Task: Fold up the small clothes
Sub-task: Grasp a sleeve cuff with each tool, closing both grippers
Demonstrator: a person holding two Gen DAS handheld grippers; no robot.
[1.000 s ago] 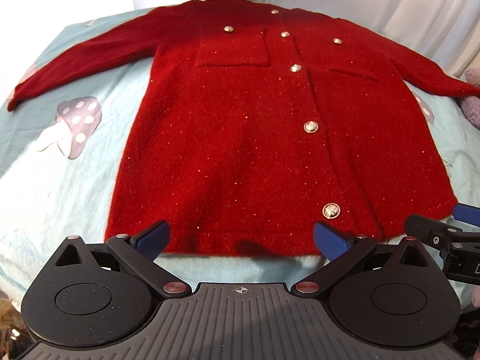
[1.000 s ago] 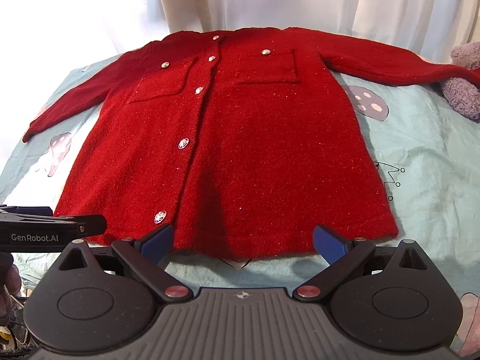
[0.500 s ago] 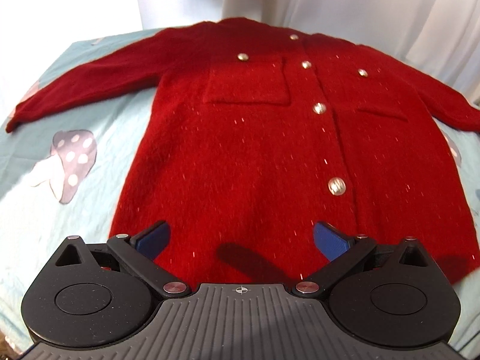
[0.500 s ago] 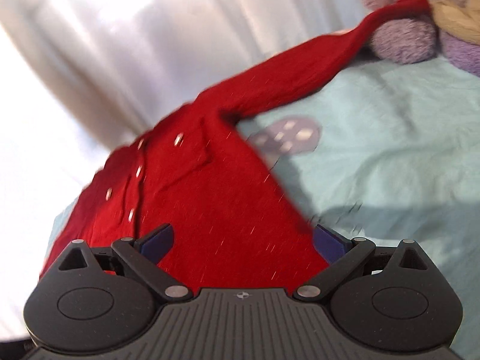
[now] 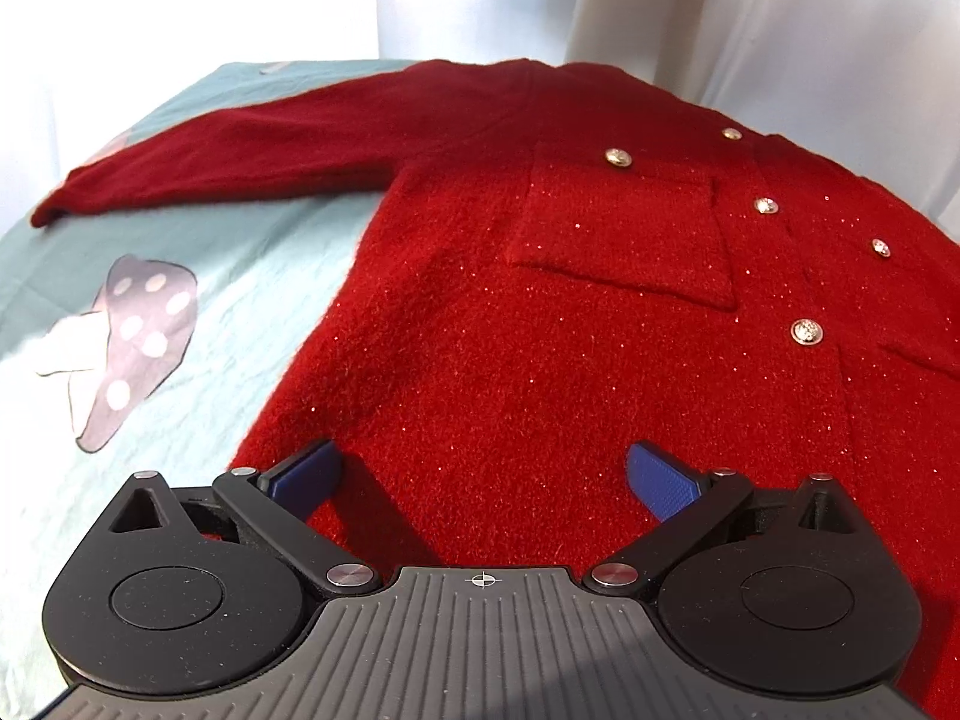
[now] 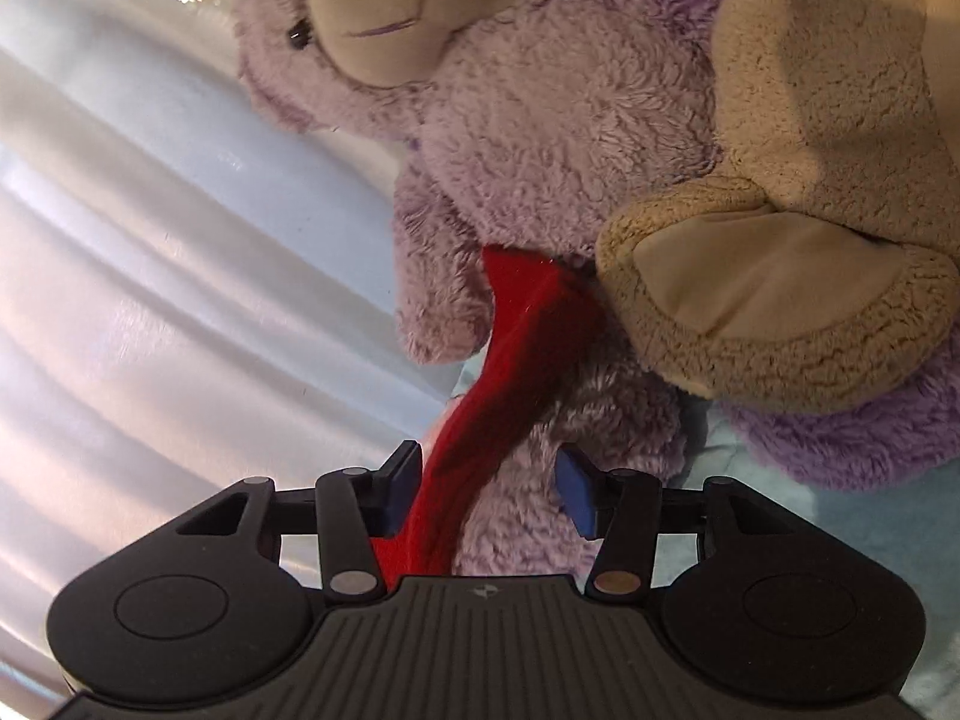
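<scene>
A pale teal sheet (image 5: 252,276) printed with a grey spotted mushroom (image 5: 135,336) covered the bed, with white curtains (image 5: 750,18) hanging behind it. Nearest me, my left claw (image 5: 480,474) was spread wide and low over the lower body of the red cardigan (image 5: 540,360), gripping nothing. The cardigan lay flat, front up, and its left sleeve (image 5: 240,150) ran out away from the body toward the far left edge of the sheet.

My right claw (image 6: 486,486) was partly open astride the right sleeve (image 6: 510,372); I couldn't tell whether either pad touched the knit. That sleeve ran straight ahead from between the jaws, its long axis in line with the claw, and its cuff (image 6: 516,264) ended against a purple plush bear (image 6: 540,120). I judged the right claw the better placed, since it had only to close on the sleeve and draw it back across the body.
</scene>
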